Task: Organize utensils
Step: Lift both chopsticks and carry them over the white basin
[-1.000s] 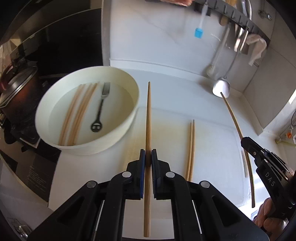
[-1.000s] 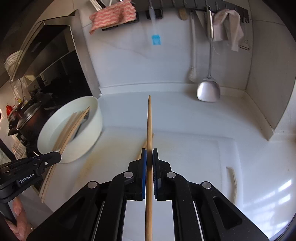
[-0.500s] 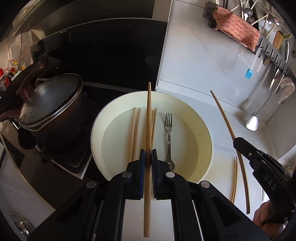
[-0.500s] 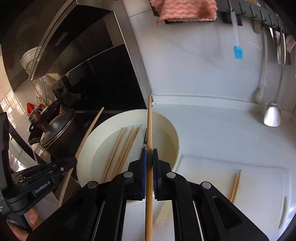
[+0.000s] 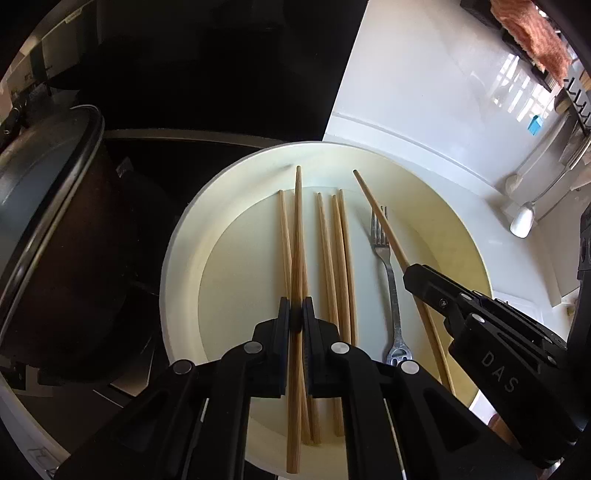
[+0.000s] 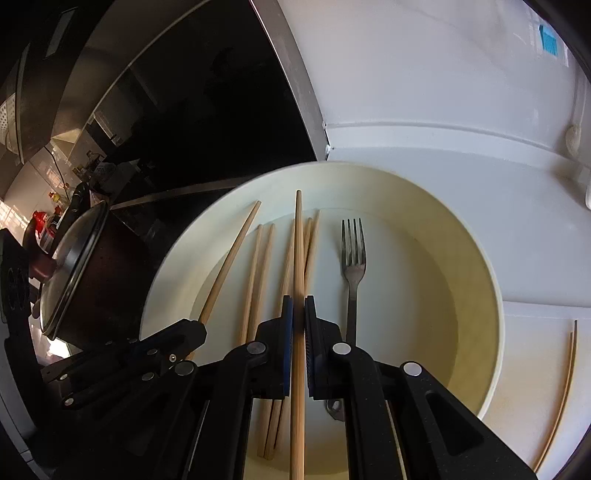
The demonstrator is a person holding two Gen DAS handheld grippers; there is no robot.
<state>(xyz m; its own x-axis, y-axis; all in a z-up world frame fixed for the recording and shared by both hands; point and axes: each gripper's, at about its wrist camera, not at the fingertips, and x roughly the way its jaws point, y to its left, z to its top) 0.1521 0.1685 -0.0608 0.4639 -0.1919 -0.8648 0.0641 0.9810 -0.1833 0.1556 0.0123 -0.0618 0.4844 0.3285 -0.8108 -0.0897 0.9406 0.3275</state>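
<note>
While held over the bowl (image 5: 177, 280), clamped tight in the left tool (image 5: 294, 314) at bottom centre of the left view: left chopstick (image 5: 297, 236), tip toward the upper rim. Likewise pinched in the closed right tool (image 6: 298, 314), bottom centre of the right view: right chopstick (image 6: 298, 254), also running up the frame above the bowl. Cannot tell whether either tip touches the bowl.

Lying flat on the bowl's floor, side by side: loose chopsticks (image 5: 340, 258), roughly parallel to the held ones. Just right of them, a fork (image 5: 388, 266), tines toward the top of the frame, handle toward the bottom.

Seen crossing in at lower right of the left view, the right tool again, its stick slanting over the fork. Seen at lower left of the right view, the left tool.

Outside the bowl, at the left edge: a lidded pot (image 5: 48, 221). At the right edge of the right view, on the white table (image 6: 535, 295): a pair (image 6: 569, 369) of chopsticks. At upper right of the left view, hanging: a cloth (image 5: 528, 33).
</note>
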